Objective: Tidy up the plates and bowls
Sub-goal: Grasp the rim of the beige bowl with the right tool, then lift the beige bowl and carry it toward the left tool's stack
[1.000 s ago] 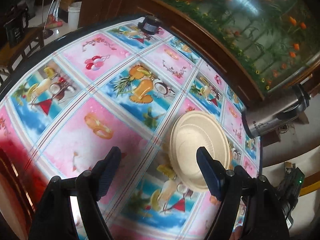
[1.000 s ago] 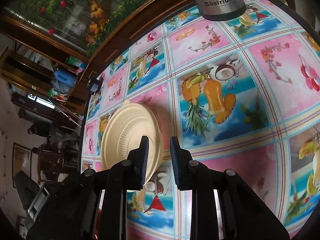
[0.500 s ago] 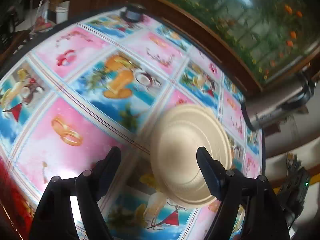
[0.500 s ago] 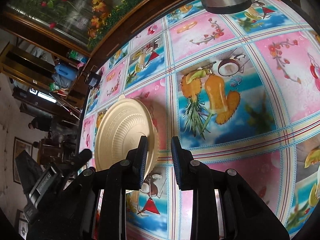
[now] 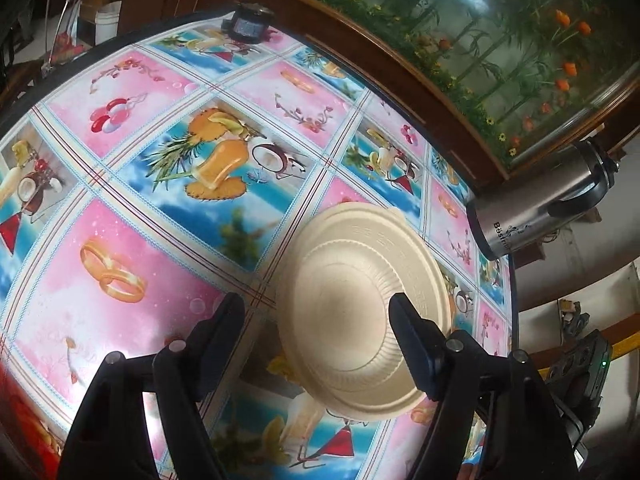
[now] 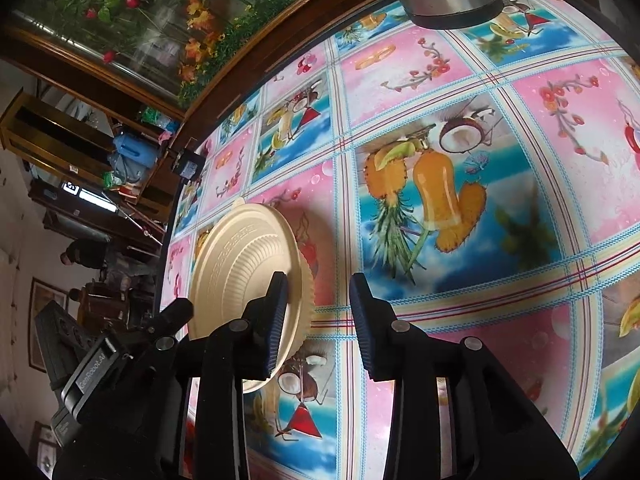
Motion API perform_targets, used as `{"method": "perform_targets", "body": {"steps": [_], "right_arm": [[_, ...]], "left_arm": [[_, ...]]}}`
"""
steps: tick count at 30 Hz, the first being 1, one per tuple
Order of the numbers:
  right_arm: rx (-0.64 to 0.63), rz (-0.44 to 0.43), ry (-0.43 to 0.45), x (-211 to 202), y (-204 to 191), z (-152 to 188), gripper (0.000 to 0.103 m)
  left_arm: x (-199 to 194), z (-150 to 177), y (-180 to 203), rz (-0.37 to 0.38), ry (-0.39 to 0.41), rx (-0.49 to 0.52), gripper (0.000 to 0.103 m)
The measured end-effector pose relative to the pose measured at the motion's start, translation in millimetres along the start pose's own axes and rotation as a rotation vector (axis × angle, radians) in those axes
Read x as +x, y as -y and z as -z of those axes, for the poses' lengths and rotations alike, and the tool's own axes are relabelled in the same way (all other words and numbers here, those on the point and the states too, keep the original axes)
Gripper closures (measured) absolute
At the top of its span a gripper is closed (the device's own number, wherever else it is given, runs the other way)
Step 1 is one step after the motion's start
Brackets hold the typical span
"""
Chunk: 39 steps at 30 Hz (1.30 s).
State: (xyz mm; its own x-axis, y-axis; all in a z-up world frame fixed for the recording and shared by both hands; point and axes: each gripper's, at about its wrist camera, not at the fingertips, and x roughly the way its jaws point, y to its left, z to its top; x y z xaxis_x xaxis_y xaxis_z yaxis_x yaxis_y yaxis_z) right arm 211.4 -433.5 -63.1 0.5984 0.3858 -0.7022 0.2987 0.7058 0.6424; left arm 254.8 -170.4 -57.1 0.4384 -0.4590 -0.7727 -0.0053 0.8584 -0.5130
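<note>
A stack of cream-coloured, ribbed disposable plates and bowls (image 5: 360,312), turned upside down, lay on the tabletop (image 5: 168,208), which was covered with a pink-and-blue fruit-print oilcloth, near the edge where a brushed-steel vacuum flask (image 5: 532,216) stood. The left tongs (image 5: 318,320) stood wide and were closing, with the stack between the fingers and no pad visibly pressing on it. The right tongs (image 6: 318,312) were opening from a narrow gap; the left finger (image 6: 276,320) overlapped the stack's rim, and only oilcloth showed between the fingers.
</note>
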Motion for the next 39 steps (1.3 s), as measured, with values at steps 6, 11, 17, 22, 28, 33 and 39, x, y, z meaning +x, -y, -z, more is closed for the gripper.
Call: {"method": "perform_targets", "body": {"steps": [6, 11, 17, 22, 28, 33, 39], "right_arm": [[0.001, -0.026, 0.029, -1.2, -3.7, 2.0, 0.07], [0.012, -0.029, 0.014, 8.5, -8.8, 8.2, 0.058], [-0.015, 0.009, 0.036, 14.1, -18.2, 14.3, 0.058], [-0.026, 0.061, 0.048, 20.0, -17.8, 16.2, 0.079], [-0.033, 0.079, 0.059, 20.6, -18.4, 17.6, 0.093], [-0.018, 0.087, 0.052, 13.9, -17.7, 19.3, 0.093], [0.015, 0.098, 0.049, -3.2, -12.4, 25.4, 0.094]], "left_arm": [[1.4, -2.8, -3.0, 0.073, -0.037, 0.003, 0.029], [1.6, -3.2, -8.2, 0.095, -0.037, -0.011, 0.037], [12.5, -2.3, -14.4, 0.085, -0.062, -0.021, 0.063], [15.3, -1.1, -19.8, 0.071, -0.064, -0.033, 0.082], [13.1, 0.6, -17.0, 0.062, -0.053, -0.011, 0.092], [13.3, 2.1, -13.6, 0.047, -0.057, 0.008, 0.095], [11.4, 11.5, -2.6, 0.049, -0.074, 0.044, 0.095]]}}
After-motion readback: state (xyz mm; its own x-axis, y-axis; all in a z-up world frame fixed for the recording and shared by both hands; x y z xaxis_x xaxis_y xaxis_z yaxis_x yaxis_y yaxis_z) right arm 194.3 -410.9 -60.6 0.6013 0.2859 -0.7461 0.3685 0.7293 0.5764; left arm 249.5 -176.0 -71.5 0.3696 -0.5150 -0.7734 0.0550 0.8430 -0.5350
